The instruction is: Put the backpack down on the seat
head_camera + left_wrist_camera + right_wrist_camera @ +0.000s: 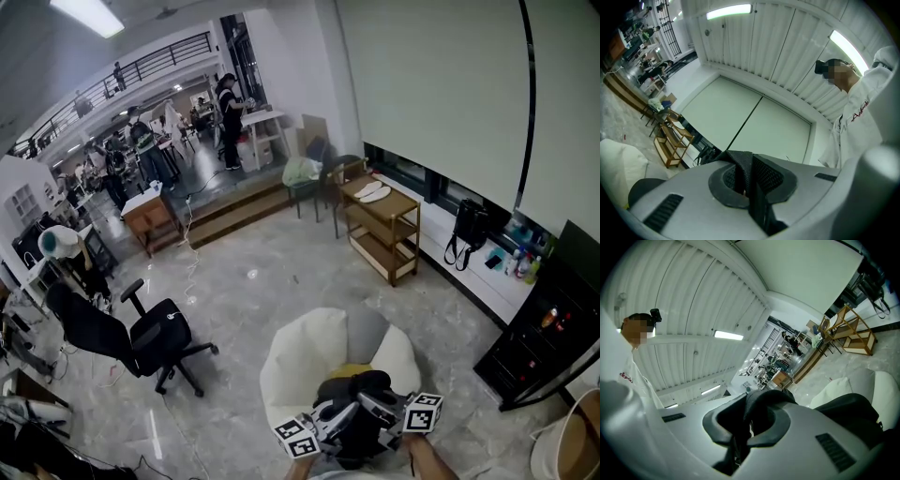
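My left tongs (330,419) and right tongs (386,409) each pinch a strap (751,171) of the backpack (361,392), apparently low over the seat (300,361); setting down and release remain.

My black backpack (370,384), yellow showing at its far edge, is held upright by its straps (745,168) over the white beanbag seat's (300,361) near part.

Marble floor (272,281), wooden shelf (380,230), office chair (131,337)
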`<state>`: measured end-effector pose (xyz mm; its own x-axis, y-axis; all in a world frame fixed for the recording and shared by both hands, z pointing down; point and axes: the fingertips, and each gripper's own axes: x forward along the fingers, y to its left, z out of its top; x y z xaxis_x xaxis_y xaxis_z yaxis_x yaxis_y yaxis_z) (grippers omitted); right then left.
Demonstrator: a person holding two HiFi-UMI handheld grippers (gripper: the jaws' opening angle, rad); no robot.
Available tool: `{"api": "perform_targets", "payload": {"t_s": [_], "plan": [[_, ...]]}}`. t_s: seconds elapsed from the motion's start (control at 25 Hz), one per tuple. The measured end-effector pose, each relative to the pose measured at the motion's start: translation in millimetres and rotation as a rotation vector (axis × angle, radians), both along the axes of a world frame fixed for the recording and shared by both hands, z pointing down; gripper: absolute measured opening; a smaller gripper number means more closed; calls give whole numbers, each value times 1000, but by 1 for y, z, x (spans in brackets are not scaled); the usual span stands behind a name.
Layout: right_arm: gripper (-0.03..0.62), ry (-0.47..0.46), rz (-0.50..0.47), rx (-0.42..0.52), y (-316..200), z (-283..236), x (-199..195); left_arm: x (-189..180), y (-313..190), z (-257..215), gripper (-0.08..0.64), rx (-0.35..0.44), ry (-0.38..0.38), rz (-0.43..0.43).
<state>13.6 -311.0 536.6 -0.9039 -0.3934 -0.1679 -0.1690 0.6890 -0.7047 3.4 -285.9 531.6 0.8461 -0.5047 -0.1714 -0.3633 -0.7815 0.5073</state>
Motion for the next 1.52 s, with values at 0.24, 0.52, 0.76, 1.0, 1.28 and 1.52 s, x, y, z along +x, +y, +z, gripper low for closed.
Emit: {"api": "perform_targets", "payload": {"t_s": [0.24, 0.52, 0.76, 1.0, 1.28, 1.52], "plan": [[34, -2, 6, -3, -1, 5, -10, -10, -1, 6, 48, -7, -7, 14], [35, 2, 7, -26, -9, 16, -15, -16, -9, 14, 48, -27, -7, 17], [34, 21, -7, -39, -18, 27, -18, -18, -18, 26, 48, -55, -7, 20], [34, 24, -21, -80, -21, 52, -23, -22, -21, 49, 48, -107, -5, 25], [34, 40, -31, -167, -9, 89, -22, -20, -10, 84, 48, -210, -2, 37], [34, 55, -35, -222, 1, 118, -21, -19, -1, 111, 48, -271, 1, 53]]}}
